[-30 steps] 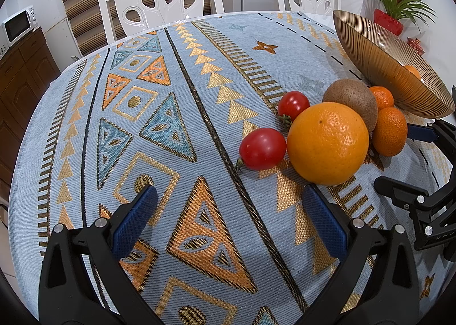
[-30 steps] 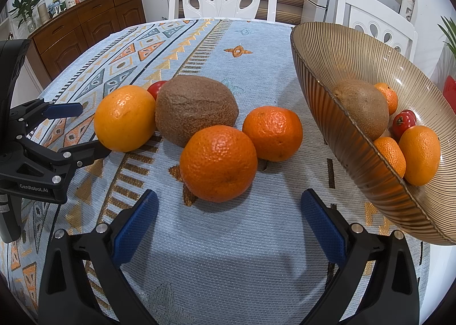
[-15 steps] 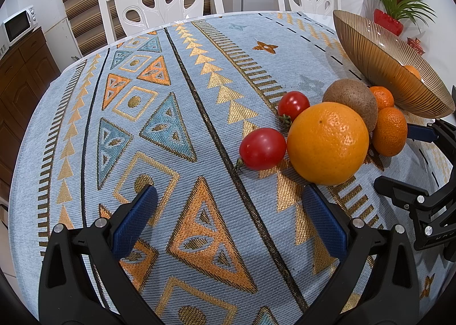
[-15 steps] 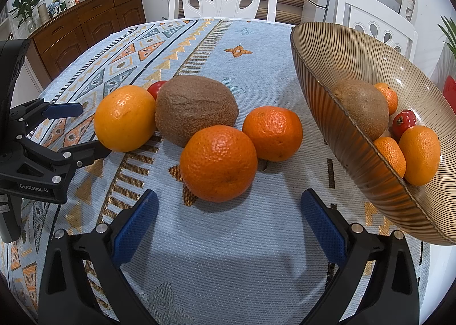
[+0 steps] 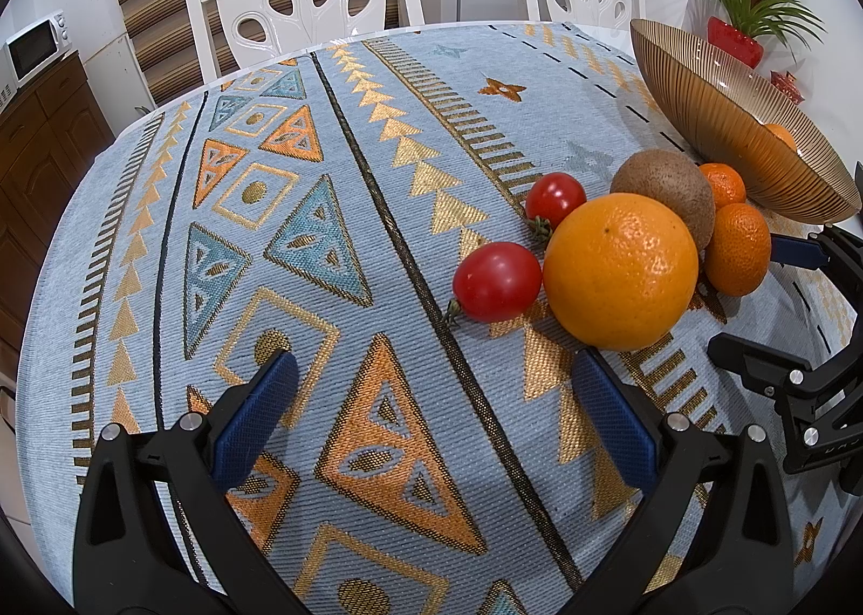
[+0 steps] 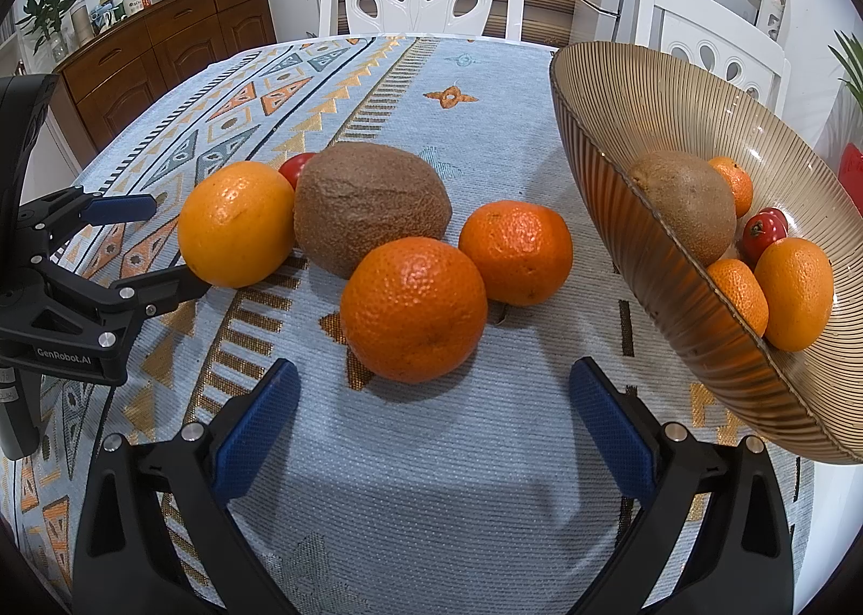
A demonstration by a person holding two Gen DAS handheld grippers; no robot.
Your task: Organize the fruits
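- Fruit clustered beside the ribbed bowl (image 6: 620, 140) on the patterned tablecloth (image 5: 323, 264): big orange (image 5: 620, 270), kiwi (image 6: 372, 213), two mandarins (image 6: 414, 310) (image 6: 516, 251).
- Left gripper (image 5: 431, 418) spread wide, empty, just short of the big orange.
- Right gripper (image 6: 431, 421) spread too, empty, lined up on the nearer mandarin.
- Only from the left wrist: two tomatoes (image 5: 497, 280) (image 5: 555, 197) in full, left of the big orange.
- Only from the right wrist: bowl's contents, another kiwi (image 6: 685, 205), citrus, tomato.

On the cloth, one large orange (image 5: 620, 270), a kiwi (image 6: 372, 207), two tangerines (image 6: 414, 310) and two tomatoes (image 5: 496, 281) are clustered. The ribbed bowl (image 6: 663, 302) is seen holding apparently five fruits.
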